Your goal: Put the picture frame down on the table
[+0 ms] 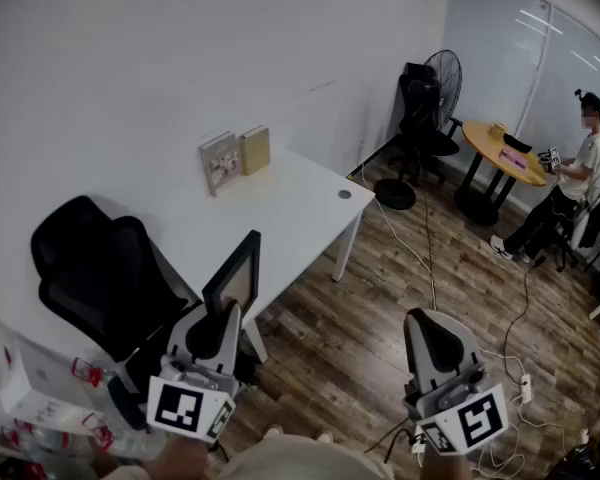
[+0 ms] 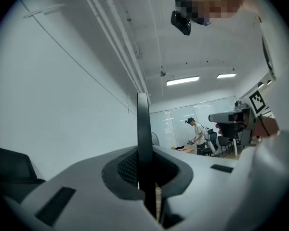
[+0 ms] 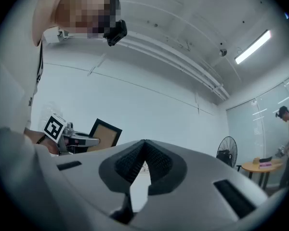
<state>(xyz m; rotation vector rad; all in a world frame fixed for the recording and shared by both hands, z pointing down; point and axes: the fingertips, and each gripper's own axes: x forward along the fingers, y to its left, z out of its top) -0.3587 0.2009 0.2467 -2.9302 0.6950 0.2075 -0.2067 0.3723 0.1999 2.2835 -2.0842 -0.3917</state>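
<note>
No text, brand or number that you can read appears in any view. Your left gripper (image 1: pixel 228 313) and right gripper (image 1: pixel 428 318) carry only coded black-and-white squares, no lettering.

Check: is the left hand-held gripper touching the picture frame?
Touching. The left gripper view shows the left hand-held gripper with both jaws pressed against the picture frame, seen edge-on between them.

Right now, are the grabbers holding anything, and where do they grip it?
The left gripper pinches the picture frame by its lower edge; the right gripper holds nothing.
</note>
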